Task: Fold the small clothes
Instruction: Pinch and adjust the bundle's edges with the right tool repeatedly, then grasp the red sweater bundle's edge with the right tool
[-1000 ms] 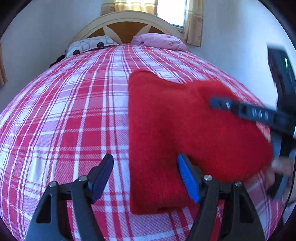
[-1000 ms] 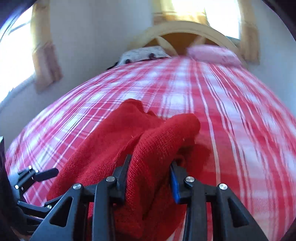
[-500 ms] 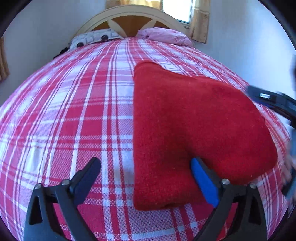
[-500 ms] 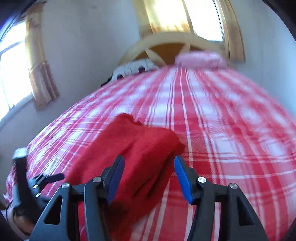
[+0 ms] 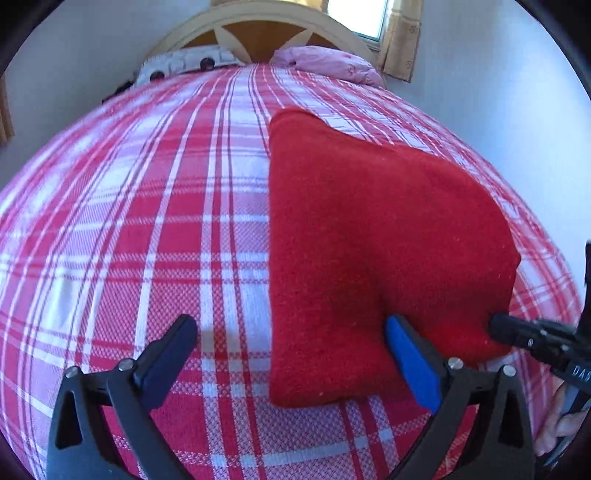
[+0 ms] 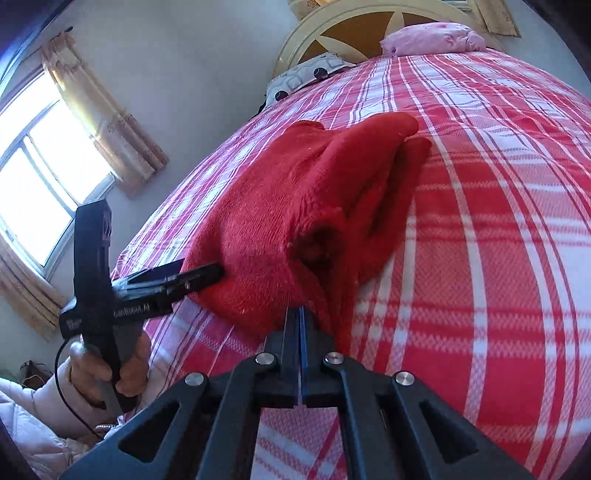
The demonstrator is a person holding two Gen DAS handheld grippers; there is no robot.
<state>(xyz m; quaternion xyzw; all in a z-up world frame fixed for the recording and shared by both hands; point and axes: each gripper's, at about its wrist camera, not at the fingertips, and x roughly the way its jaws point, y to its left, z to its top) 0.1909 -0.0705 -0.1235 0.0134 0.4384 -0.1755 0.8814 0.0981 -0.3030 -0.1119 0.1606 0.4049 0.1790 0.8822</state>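
Desk: Where is the garment?

Operator: I see the red knit garment (image 5: 369,240) lying folded on the red-and-white plaid bedspread (image 5: 147,240). It fills the centre and right of the left wrist view. Its straight left edge runs up toward the headboard (image 5: 258,33) and the pink pillow (image 5: 325,62).

Desk: And your left tool?

Operator: My left gripper (image 5: 290,325) has its jaws spread wide; they have just been opening. The garment's lower left corner lies between them in the frame. The blue pad overlaps the cloth at lower right and the black one stands over bare bedspread. Neither presses on the cloth.

Desk: The right one?

Operator: My right gripper (image 6: 299,314) has just been closing, and its jaws now stand together at the bottom centre of its own view. A thin fold of the garment's near edge runs down into the tips and looks pinched there. The knit puckers just above them.

Desk: Anything else in that view?

Operator: At lower left, the left hand (image 6: 110,365) holds the other tool, whose tips touch the garment's near corner.
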